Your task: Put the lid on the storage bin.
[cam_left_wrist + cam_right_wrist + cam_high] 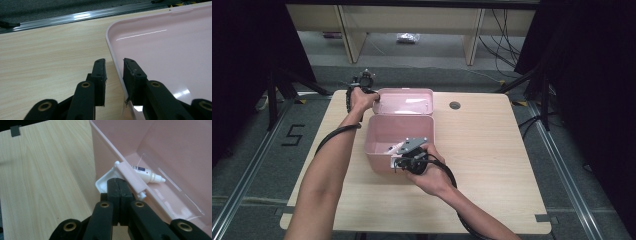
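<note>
A pink box [379, 159] stands open on the wooden table [492, 150], its lid [404, 102] laid flat behind it. My left gripper [373, 96] is at the lid's left edge. In the left gripper view its jaws [114, 65] are open and straddle the lid's [162, 55] rim without pressing on it. My right gripper [398, 150] is at the box's front wall. Seen from the right gripper view, it [119, 182] is shut, tips against a white latch [103, 183]; I cannot tell if anything is pinched. A small white dropper bottle [146, 173] lies inside the box.
A round cable hole [455, 105] sits in the table right of the lid. A metal floor rail [75, 17] runs beyond the table's left edge. Bare wood [492, 190] lies right of and in front of the box. Black curtains flank the area.
</note>
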The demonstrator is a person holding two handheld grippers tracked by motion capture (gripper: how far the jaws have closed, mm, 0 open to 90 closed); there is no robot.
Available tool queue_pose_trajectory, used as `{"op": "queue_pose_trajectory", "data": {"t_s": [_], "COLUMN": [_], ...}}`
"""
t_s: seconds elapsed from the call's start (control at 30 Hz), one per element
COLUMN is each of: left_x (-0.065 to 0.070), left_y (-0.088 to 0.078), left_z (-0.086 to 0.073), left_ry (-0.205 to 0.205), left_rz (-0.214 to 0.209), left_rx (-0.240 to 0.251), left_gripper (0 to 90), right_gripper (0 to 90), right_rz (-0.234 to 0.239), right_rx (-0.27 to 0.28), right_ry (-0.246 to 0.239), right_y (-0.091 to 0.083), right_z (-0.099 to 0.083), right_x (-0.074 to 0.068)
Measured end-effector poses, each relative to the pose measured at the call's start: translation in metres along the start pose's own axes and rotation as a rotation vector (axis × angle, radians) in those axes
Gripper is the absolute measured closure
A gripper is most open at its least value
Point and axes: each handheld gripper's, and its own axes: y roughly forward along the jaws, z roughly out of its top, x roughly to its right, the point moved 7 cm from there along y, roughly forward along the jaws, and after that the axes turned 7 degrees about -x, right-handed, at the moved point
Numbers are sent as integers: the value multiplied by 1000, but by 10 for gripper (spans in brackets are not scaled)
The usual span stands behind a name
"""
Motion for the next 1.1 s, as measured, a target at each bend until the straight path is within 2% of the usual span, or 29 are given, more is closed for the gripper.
{"op": "queue_pose_trajectory", "data": {"t_s": [0.03, 0.07, 0.1, 0.2, 0.27, 0.4, 0.47, 0.5, 0.53, 0.57, 0.67, 0.8, 1.07, 1.1], "left_x": [1, 1, 1, 3, 3, 6, 6, 5, 5, 5, 7, 7, 7, 8], "left_y": [0, 0, 0, 0, 0, 0, -1, -2, -3, -4, -4, -5, -9, -8], "left_z": [0, 0, 0, 0, 0, 2, 2, 3, 2, 3, 3, 4, 5, 6], "left_ry": [5, 7, 14, 29, 26, -5, -4, 11, 11, 9, -21, -32, -75, -81], "left_rz": [0, 0, 9, 14, 28, 34, 37, 37, 40, 43, 40, 39, 25, 22], "left_rx": [0, -6, -17, -34, -44, -28, -41, -38, -47, -48, -26, -16, -4, 13], "left_gripper": [715, 724, 735, 781, 796, 814, 818, 820, 822, 824, 830, 836, 848, 851], "right_gripper": [900, 900, 900, 900, 900, 900, 900, 900, 900, 900, 900, 900, 900, 900], "right_rz": [-5, -12, -7, -5, -5, -4, -1, 5, 2, -4, -4, -6, 6, 7], "right_rx": [8, 8, -5, -6, 1, 2, -2, -6, -4, -8, -17, 1, -18, -19], "right_ry": [1, -18, -22, -22, -20, -19, -11, 8, -12, -9, -11, -6, -6, -5], "right_y": [1, 1, -1, -1, -1, 0, -1, -1, -1, -1, -1, 0, -1, -1], "right_z": [0, 1, 0, 0, 0, 0, 0, -1, 0, 0, 0, 1, 0, 0], "right_x": [0, 1, 2, 2, 2, 2, 1, 0, 2, 2, 2, 2, 2, 2]}}
